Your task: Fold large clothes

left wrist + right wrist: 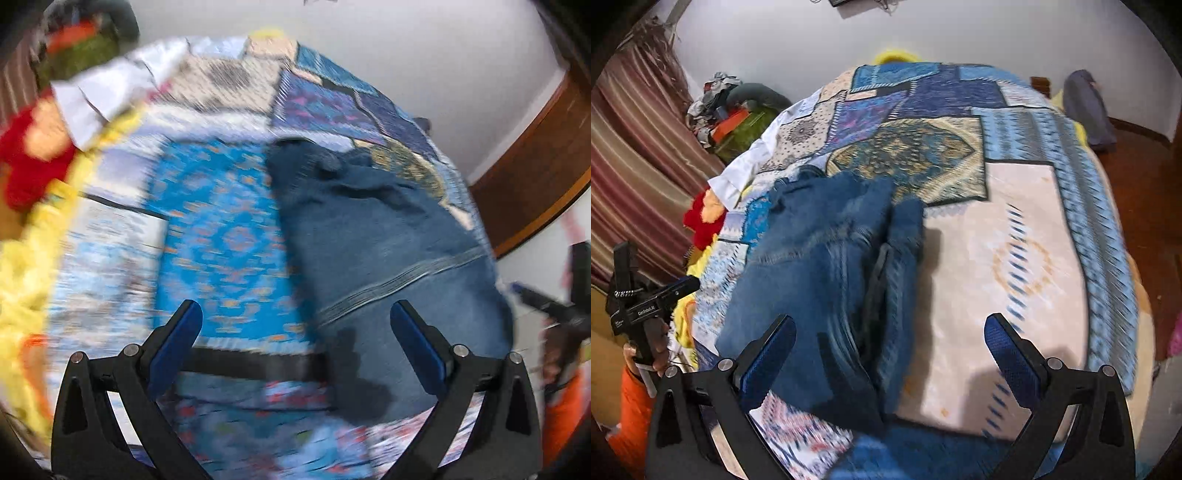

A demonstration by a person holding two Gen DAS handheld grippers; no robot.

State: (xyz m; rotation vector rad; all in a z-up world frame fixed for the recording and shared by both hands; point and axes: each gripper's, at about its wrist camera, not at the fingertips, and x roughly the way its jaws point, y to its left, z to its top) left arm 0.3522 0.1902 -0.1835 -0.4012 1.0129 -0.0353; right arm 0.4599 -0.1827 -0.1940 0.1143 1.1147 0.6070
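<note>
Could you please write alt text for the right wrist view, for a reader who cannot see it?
Folded blue jeans lie on a bed's patchwork bedspread, with the open, empty right tongs above their near end. At the left edge, a hand in an orange sleeve holds the left tongs; striped curtains hang beyond.

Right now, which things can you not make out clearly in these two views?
- Jeans, left wrist view: motion blur hides the fold edges.
- Jeans' near end, right wrist view: blurred.
- Pile beside the bed, right wrist view: too small to tell items.
</note>
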